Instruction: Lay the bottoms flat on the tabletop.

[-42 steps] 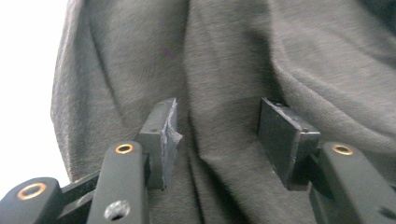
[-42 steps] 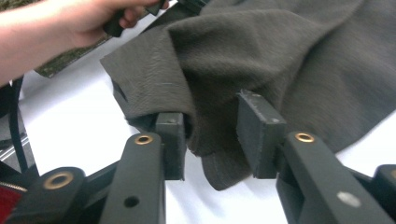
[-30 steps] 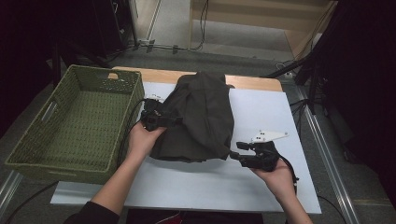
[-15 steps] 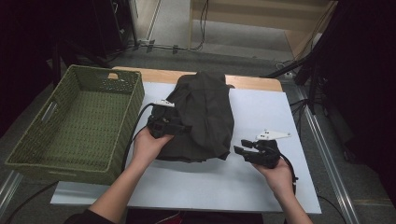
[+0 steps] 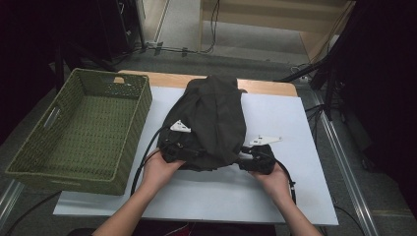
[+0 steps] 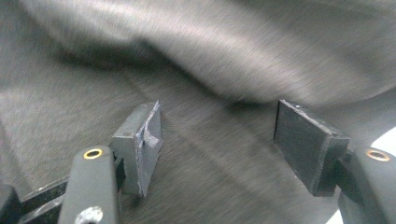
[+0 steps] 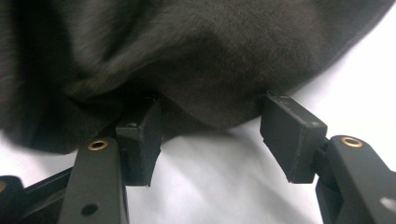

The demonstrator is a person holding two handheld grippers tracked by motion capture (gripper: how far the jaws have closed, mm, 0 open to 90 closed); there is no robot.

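— Both claws are in at the near hem now! Left gripper (image 5: pixel 183 146) sits with its jaws spread wide, cloth between them but nothing pinched; right gripper (image 5: pixel 246 158) is just as wide, its pads (image 7: pixel 292 135) straddling the very edge of the fabric.

— And the thing they're after?

— That dark olive-grey garment of soft woven cloth (image 5: pixel 211 120), bunched into a long mound on the white table sheet (image 5: pixel 275 196). Its long axis runs straight away from the person, near edge at the grippers, far end up by the wooden table edge (image 5: pixel 265 87).

— So which way does it lie from the jaws?

— Dead ahead of both. In the left gripper view the cloth (image 6: pixel 196 70) covers everything beyond the pads (image 6: pixel 308 144), a fat fold rising over them. In the right gripper view the hem (image 7: pixel 205 123) dips just between the jaws, white sheet beneath.

— Who's nearer?

— Even, I'd say; left sits further onto the cloth, right at the rim. Matte, limp, creasing easily, I reckon it will sag when lifted.

— And the basket?

— Green woven rectangular basket (image 5: pixel 34 169), stiff-walled, off to the left, nearer the left hand (image 5: pixel 160 172).
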